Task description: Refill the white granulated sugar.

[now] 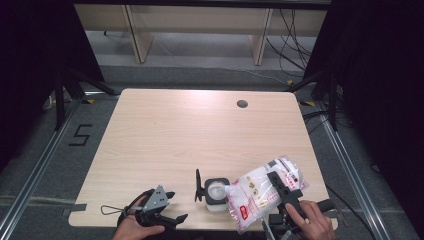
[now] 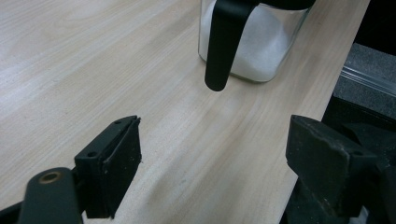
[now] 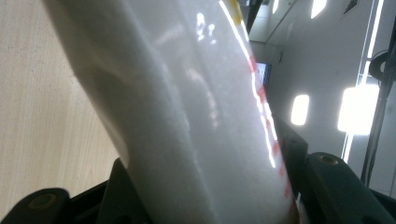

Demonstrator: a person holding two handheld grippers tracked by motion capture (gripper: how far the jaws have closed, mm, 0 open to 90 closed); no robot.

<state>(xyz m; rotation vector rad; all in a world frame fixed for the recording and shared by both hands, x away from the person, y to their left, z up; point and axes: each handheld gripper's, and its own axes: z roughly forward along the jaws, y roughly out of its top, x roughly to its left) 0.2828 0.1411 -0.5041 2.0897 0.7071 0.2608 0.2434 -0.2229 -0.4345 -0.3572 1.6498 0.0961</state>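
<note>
A clear plastic bag (image 1: 260, 192) of white powder with red print hangs tilted at the table's front right, its lower corner over the mouth of a square glass jar (image 1: 216, 196). My right gripper (image 1: 280, 189) is shut on the bag; its jaws press on both sides of the bag (image 3: 196, 116). The jar (image 2: 261, 42) holds white powder, and its black lid (image 2: 224, 42) stands flipped up on its left side. To the left of the jar, my left gripper (image 1: 176, 206) rests low over the table, open with nothing between its jaws (image 2: 215, 140).
The light wooden table (image 1: 190, 135) has a round cable hole (image 1: 242, 104) at the back right. Its front edge runs just below both hands. Dark floor with rails flanks the table, and wooden shelving stands behind it.
</note>
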